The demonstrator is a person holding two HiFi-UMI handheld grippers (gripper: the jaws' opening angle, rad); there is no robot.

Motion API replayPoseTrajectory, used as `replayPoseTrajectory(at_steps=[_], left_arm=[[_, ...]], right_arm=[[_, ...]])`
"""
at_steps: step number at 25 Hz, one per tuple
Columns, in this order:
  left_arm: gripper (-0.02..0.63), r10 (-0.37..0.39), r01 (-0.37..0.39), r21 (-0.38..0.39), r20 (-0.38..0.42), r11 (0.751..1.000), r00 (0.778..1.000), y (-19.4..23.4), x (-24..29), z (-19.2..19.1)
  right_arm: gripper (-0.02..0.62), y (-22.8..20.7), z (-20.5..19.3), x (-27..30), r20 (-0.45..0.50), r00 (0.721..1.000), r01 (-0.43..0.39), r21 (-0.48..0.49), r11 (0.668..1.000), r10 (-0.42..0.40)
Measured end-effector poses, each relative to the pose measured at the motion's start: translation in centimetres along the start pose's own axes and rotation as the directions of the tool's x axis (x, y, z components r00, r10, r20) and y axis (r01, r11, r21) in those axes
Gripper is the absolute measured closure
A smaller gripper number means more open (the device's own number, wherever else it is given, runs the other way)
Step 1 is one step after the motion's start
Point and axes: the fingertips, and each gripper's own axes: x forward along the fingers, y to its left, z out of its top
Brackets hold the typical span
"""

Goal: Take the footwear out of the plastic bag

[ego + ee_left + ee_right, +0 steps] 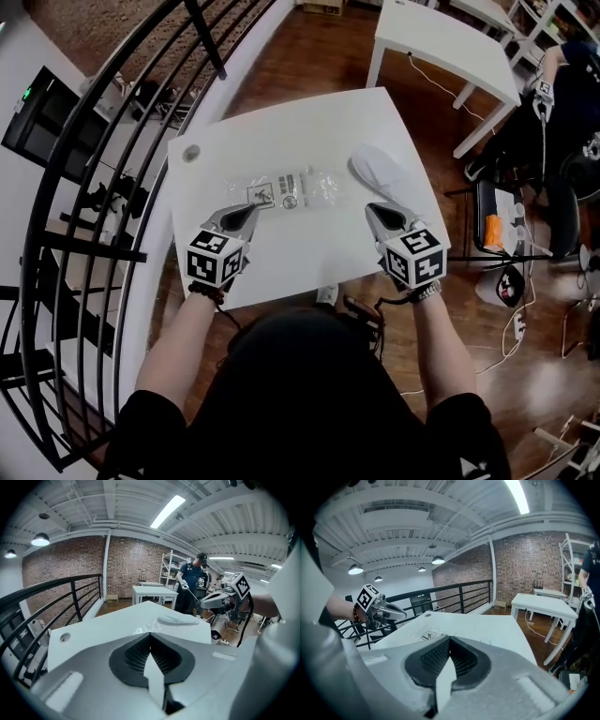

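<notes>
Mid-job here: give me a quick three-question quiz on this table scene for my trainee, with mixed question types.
1. True or false: the white footwear is inside the plastic bag.
2. Multiple choice: the left hand-held gripper is A) shut on the bag, B) shut with nothing between its jaws, C) wide open.
3. Fill in: in the head view, the footwear lies to the ___ of the bag on the white table.

Key: 1 false, it lies outside the bag on the table; 2 B; 3 right.
</notes>
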Motion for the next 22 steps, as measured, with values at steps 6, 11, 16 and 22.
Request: replayPoseTrajectory(at_steps=[6,11,16,22], left_arm=[[0.589,-0.117,0.113,0.079,0.053,0.990,0.992,-3.4,-3.2,1.0],[0.589,-0.172,0.164,0.113,0.070,0.980,0.983,-5.7,-5.9,1.0],[0.589,-0.222,0.206,0.152,0.096,0.967,0.970,-8.9,-7.1,1.5],[0.589,-0.227,0.195,0.208,0.144,0.959,0.963,-12.3,-10.0,2.9]], right_arm=[[0.603,6.7,1.1,-1.2,0.041,0.998,0.052,-0.051,0.997,-0.050],[0.603,11.3,1.8,-2.2,0.074,0.993,0.097,-0.063,0.993,-0.093],[0.603,13.9,2.3,-3.5,0.118,0.984,0.144,-0.074,0.987,-0.135],[0.603,16.3,3.4,-7.2,0.201,0.964,0.192,-0.075,0.978,-0.174]])
